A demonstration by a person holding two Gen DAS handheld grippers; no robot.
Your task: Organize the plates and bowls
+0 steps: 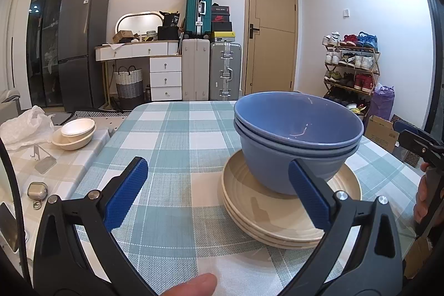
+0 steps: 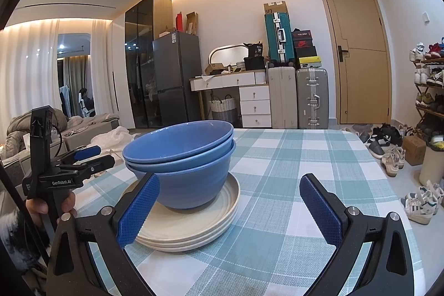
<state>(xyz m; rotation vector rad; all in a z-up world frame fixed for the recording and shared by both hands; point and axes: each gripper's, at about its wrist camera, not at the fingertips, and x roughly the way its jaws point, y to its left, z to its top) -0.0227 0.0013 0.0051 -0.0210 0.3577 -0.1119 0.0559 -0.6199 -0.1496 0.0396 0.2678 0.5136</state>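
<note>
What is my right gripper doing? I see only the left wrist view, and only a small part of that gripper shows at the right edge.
Observer: In the right wrist view, the right gripper is open and holds nothing.
Operator: Where is the stack from there?
Observer: The two nested blue bowls on the cream plates sit left of its centre. Its left pad is in front of the plates' rim.
Operator: Does my left gripper show in that view?
Observer: Yes. The left gripper is left of the bowls, apart from them, with a hand around its handle.
</note>
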